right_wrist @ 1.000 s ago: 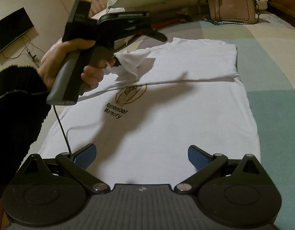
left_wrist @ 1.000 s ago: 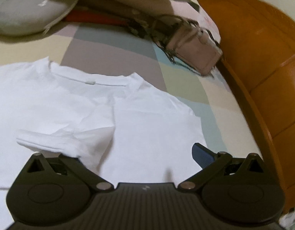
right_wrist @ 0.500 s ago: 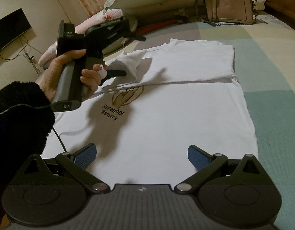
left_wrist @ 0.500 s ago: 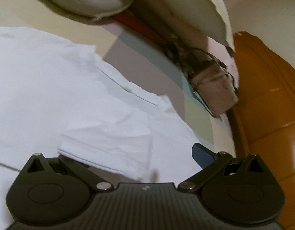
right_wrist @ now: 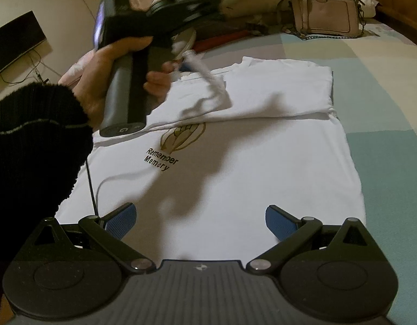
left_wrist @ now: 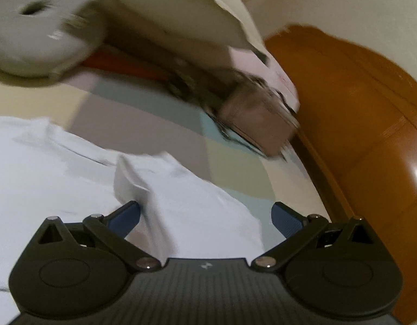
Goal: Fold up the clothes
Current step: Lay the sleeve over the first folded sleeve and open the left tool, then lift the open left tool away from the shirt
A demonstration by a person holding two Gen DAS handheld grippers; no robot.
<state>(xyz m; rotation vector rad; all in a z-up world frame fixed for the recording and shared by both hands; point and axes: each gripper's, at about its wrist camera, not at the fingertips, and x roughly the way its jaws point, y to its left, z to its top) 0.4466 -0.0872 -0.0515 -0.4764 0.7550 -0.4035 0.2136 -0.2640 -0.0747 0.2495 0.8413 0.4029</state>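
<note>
The left gripper (left_wrist: 205,212) is seen with its jaws wide apart; a raised fold of sleeve (left_wrist: 129,181) touches only the left pad and is not clamped. The shirt (right_wrist: 235,168) is spread on the bed (right_wrist: 384,108), its long axis running away from the jaws, collar at the far end. The sleeve lies nearer the left gripper. The right gripper (right_wrist: 201,220) is held over the hem, jaws wide apart and empty.
</note>
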